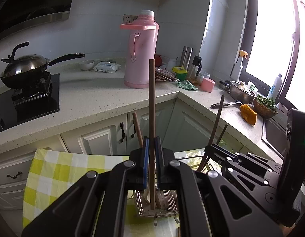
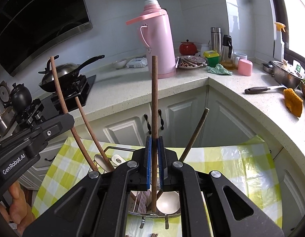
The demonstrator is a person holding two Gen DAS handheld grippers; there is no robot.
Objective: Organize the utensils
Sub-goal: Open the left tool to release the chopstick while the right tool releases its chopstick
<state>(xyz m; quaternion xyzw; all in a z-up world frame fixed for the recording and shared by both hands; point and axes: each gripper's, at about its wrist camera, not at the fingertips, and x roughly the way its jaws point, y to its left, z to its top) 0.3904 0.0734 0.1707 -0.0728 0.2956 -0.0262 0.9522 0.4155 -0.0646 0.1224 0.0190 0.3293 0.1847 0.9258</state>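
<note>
My left gripper (image 1: 152, 139) is shut on a brown chopstick (image 1: 152, 98) that stands upright. Its lower end reaches into a wire utensil rack (image 1: 144, 213) on the yellow checked cloth (image 1: 53, 169). My right gripper (image 2: 154, 138) is shut on another upright brown chopstick (image 2: 154, 98), whose lower end sits in the same rack (image 2: 113, 148) beside a white spoon (image 2: 168, 201). More chopsticks (image 2: 196, 132) and metal spoons (image 2: 117, 160) lean in the rack. The two grippers are side by side: the left gripper (image 2: 68, 118) shows at the left of the right wrist view.
An L-shaped counter (image 1: 97, 90) lies beyond the table, with a pink thermos (image 1: 141, 51), a lidded wok (image 1: 26, 65) on the stove, a plate of chopsticks (image 2: 190, 61), a metal colander (image 2: 286, 75) and an orange cloth (image 2: 292, 100). White cabinet doors (image 2: 124, 130) face the table.
</note>
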